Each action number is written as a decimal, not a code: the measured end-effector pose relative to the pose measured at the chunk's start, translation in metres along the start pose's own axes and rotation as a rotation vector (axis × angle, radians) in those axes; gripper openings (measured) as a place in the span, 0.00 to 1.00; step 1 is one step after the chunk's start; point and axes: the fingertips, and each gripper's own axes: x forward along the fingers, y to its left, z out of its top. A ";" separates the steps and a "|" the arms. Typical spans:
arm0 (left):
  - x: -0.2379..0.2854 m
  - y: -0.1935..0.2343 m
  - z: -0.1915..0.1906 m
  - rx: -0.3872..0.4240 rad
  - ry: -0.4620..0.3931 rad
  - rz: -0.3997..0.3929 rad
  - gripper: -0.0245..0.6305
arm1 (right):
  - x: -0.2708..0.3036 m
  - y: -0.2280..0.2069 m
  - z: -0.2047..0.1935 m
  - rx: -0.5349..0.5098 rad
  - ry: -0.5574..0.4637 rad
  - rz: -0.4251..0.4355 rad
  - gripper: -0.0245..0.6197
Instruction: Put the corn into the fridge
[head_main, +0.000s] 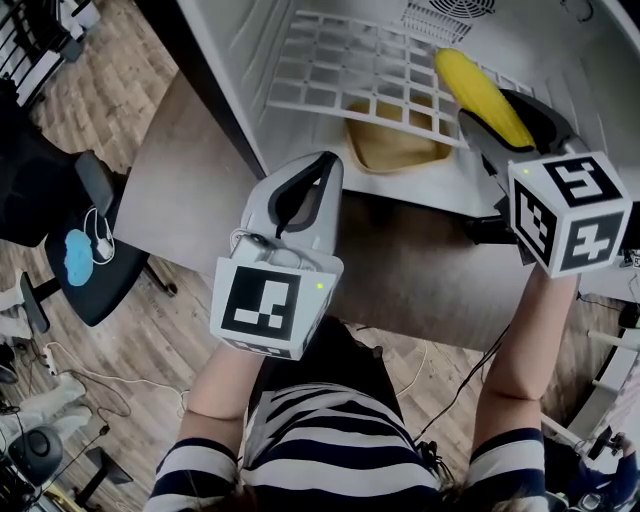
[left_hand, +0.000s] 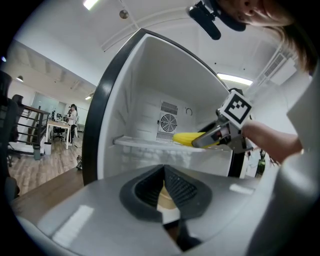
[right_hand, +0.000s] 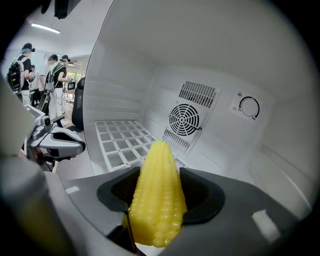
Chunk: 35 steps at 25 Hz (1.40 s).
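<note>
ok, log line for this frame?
right gripper: shut on corn, inside fridge at wire shelf | left gripper: shut, empty, outside fridge

An open-plan office or lab is indicated: a wood-plank floor (head_main: 110, 70), an office chair (head_main: 95, 265), distant desks (left_hand: 57, 126) lit by ceiling strip lights (right_hand: 44, 28), and a small fridge (head_main: 235, 40) set on a worktop (head_main: 180, 190).
</note>
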 end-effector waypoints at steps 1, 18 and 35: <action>0.001 0.000 -0.001 0.000 0.002 0.001 0.04 | 0.000 -0.001 -0.001 -0.005 -0.001 -0.002 0.43; -0.003 -0.010 0.008 0.030 -0.013 0.014 0.04 | -0.026 -0.009 0.010 0.009 -0.134 -0.065 0.44; -0.041 -0.045 0.031 0.084 -0.032 0.053 0.04 | -0.106 0.006 -0.030 0.143 -0.238 -0.112 0.33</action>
